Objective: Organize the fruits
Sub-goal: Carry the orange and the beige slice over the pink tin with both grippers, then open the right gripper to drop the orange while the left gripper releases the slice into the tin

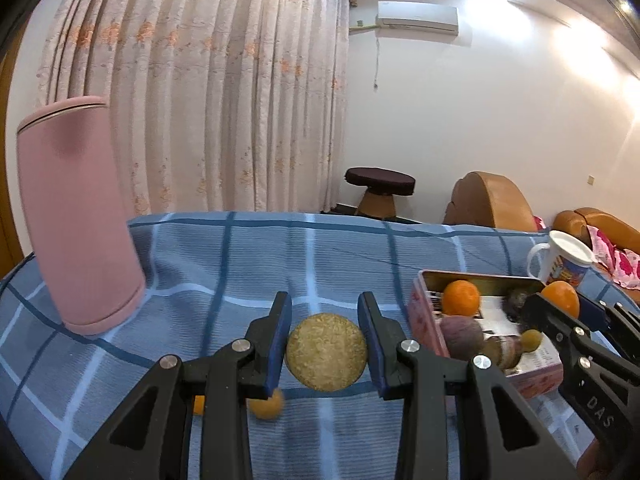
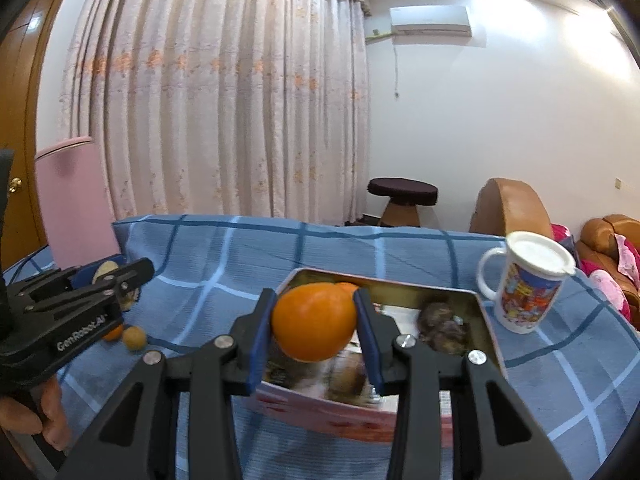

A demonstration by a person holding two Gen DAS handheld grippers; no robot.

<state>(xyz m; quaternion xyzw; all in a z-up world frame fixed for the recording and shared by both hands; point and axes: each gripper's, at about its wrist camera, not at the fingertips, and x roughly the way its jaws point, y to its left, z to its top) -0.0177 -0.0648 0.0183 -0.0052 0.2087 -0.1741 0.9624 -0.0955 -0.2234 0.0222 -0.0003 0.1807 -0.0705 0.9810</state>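
Observation:
My left gripper [image 1: 326, 350] is shut on a round tan rough-skinned fruit [image 1: 327, 352], held above the blue checked cloth [image 1: 240, 264]. My right gripper [image 2: 316, 328] is shut on an orange [image 2: 315, 322], held over the pink tin box [image 2: 392, 300]. The box [image 1: 424, 312] holds another orange [image 1: 461, 298], a purple fruit [image 1: 462, 336] and dark fruits [image 2: 440, 322]. Two small orange fruits [image 1: 267, 404] lie on the cloth below the left gripper, also in the right wrist view [image 2: 134, 337]. The right gripper shows in the left wrist view [image 1: 560, 312], the left gripper in the right wrist view [image 2: 108, 276].
A tall pink cylinder [image 1: 76, 216] stands at the cloth's left. A lidded printed mug [image 2: 524, 284] stands right of the box. Curtains, a stool [image 1: 380, 190] and brown sofas [image 1: 492, 200] are behind the table.

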